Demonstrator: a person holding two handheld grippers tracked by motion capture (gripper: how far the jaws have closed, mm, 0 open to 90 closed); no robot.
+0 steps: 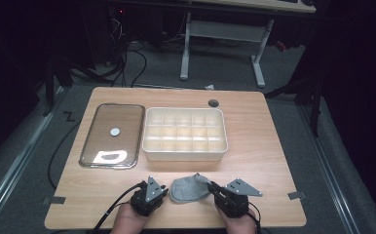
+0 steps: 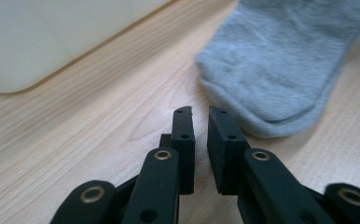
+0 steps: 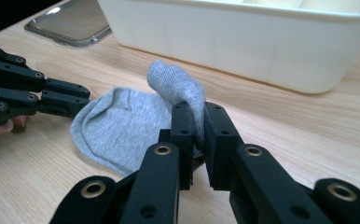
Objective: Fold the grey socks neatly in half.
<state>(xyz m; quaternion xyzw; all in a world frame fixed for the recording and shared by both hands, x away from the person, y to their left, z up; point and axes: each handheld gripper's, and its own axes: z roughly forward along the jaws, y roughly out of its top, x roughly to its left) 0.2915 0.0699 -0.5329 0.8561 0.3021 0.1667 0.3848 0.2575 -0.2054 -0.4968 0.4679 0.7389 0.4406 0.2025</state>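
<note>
On the left of the wooden table point(image 1: 254, 126) lies a clear lid point(image 1: 112, 135), flat, with a small round knob at its middle. Just right of it stands a white box point(image 1: 184, 134) split into many small compartments. Along the near edge, the left gripper point(image 1: 162, 191) has its jaws nearly together with nothing between them, its tips just beside the sock's rounded end. The grey sock point(image 1: 188, 189) lies crumpled on the table between the two grippers, in front of the box, soft and ribbed, one end lifted. The right gripper point(image 3: 197, 122) has that raised end pinched between its narrow jaws.
</note>
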